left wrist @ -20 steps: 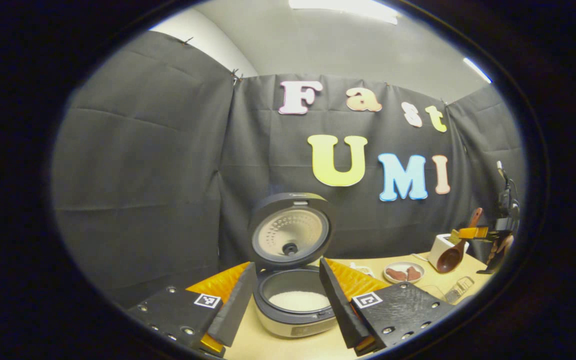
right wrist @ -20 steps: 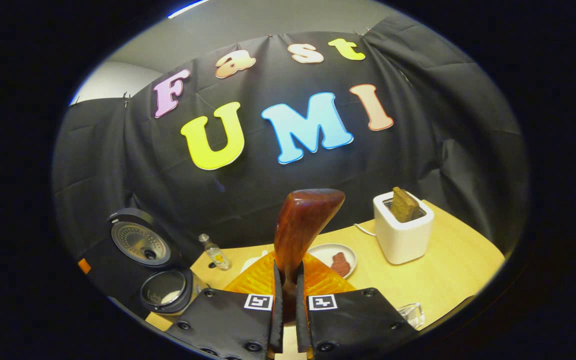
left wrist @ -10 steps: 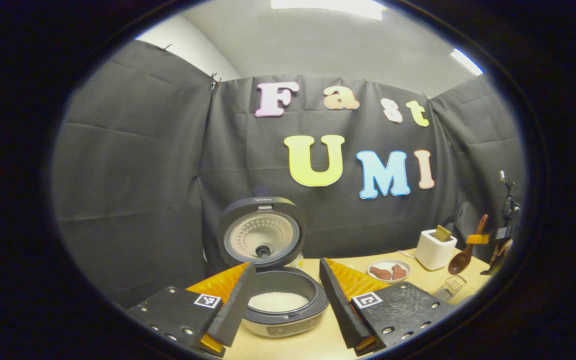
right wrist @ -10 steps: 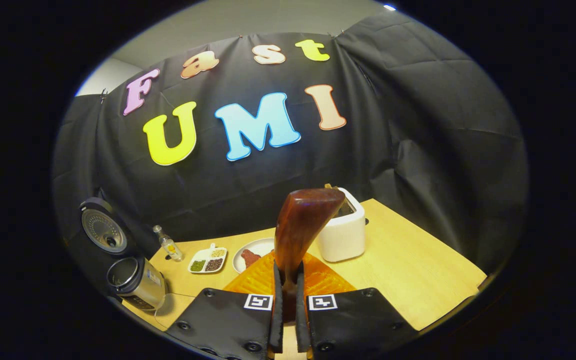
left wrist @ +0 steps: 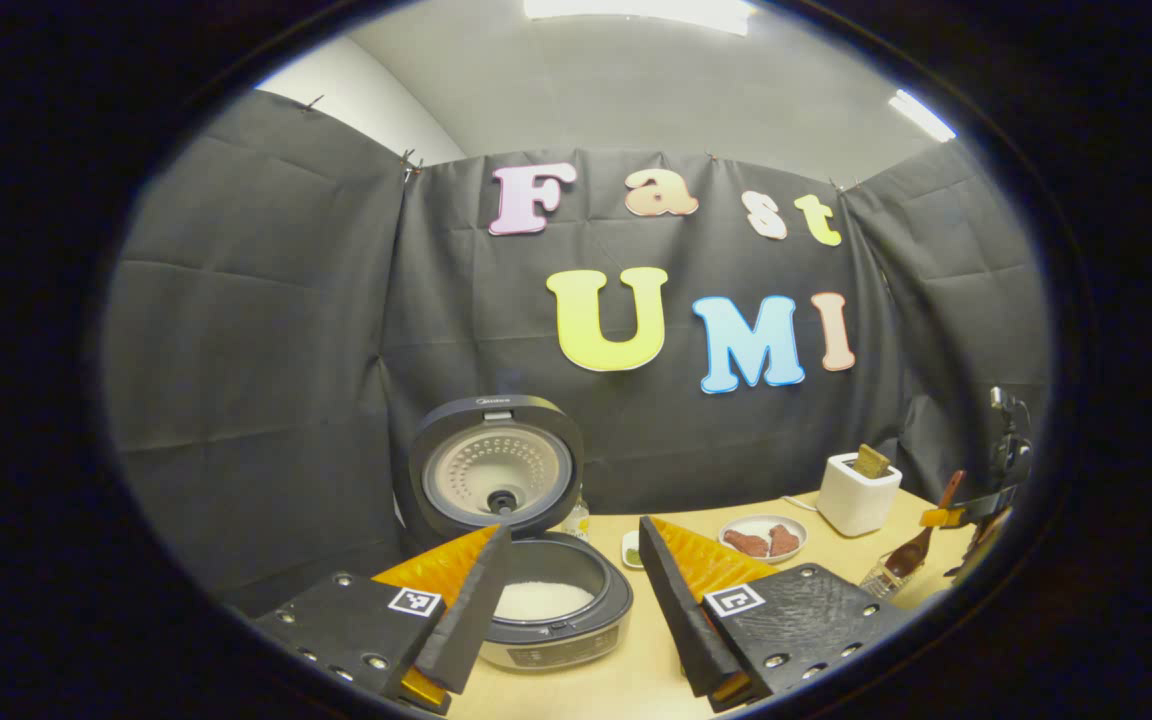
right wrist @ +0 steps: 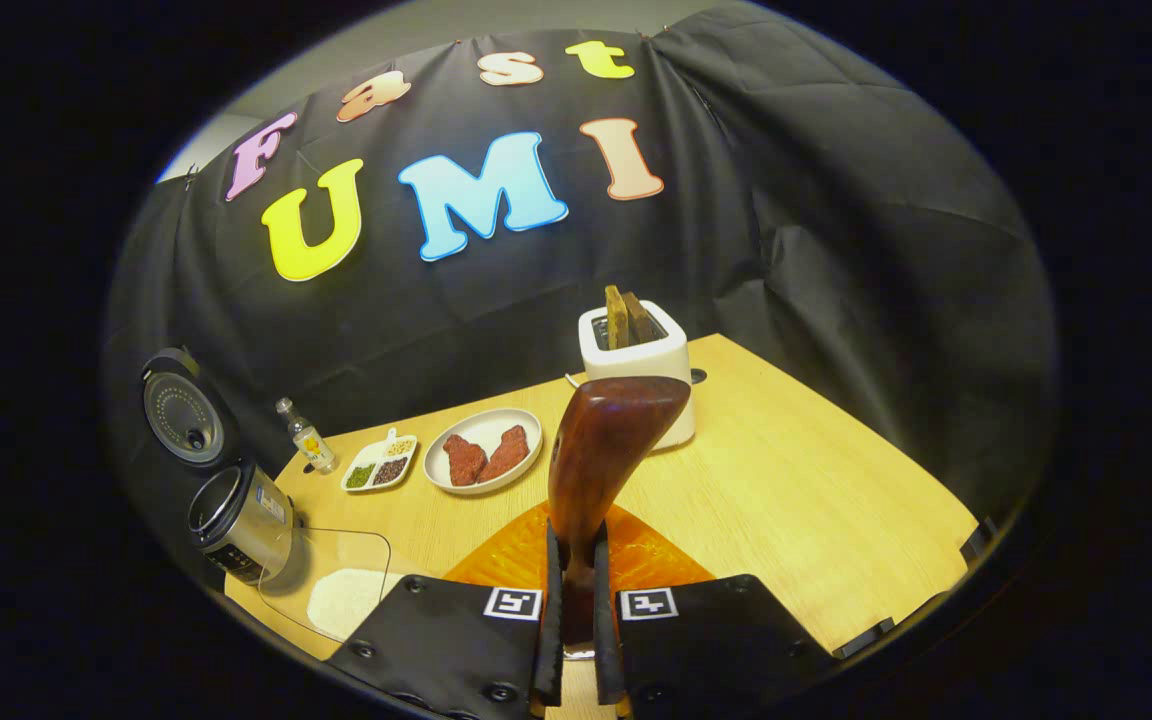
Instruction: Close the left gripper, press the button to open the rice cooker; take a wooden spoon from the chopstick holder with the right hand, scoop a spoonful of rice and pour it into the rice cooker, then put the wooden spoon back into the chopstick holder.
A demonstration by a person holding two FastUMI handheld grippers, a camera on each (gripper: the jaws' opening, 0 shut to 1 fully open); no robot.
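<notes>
Since a second ago the right tongs (right wrist: 576, 640) have swung rightward and tipped down, so the right gripper view now takes in much more of the wooden surface (right wrist: 796, 500), with the toaster (right wrist: 636, 365) straight ahead at 12 o'clock. The left tongs (left wrist: 571, 590) have drifted too: the rice cooker (left wrist: 536, 600) has slid from centre toward 9 o'clock between the fingers.

In the left gripper view, going left to right: the rice cooker stands with its lid (left wrist: 494, 470) raised upright and white rice visible in the pot. The left tongs are spread wide apart and hold nothing, one finger crossing in front of the cooker's rim. Past them at 2 o'clock come a plate of reddish-brown pieces (left wrist: 762, 538), then the toaster with a slice standing in it. At 3 o'clock, near the edge, the other tongs hold the wooden spoon (left wrist: 911, 550) bowl-down just above a small clear holder (left wrist: 876, 578).

In the right gripper view, left to right: the open cooker sits at 9 o'clock, a clear tray with a heap of rice (right wrist: 346, 600) at 8 o'clock, a small bottle (right wrist: 306, 440) and a little divided dish (right wrist: 381, 462) at 10 o'clock, then the plate. The right tongs are clenched on the spoon's handle, both fingers pressing it, the wood rising up the middle of the view.
</notes>
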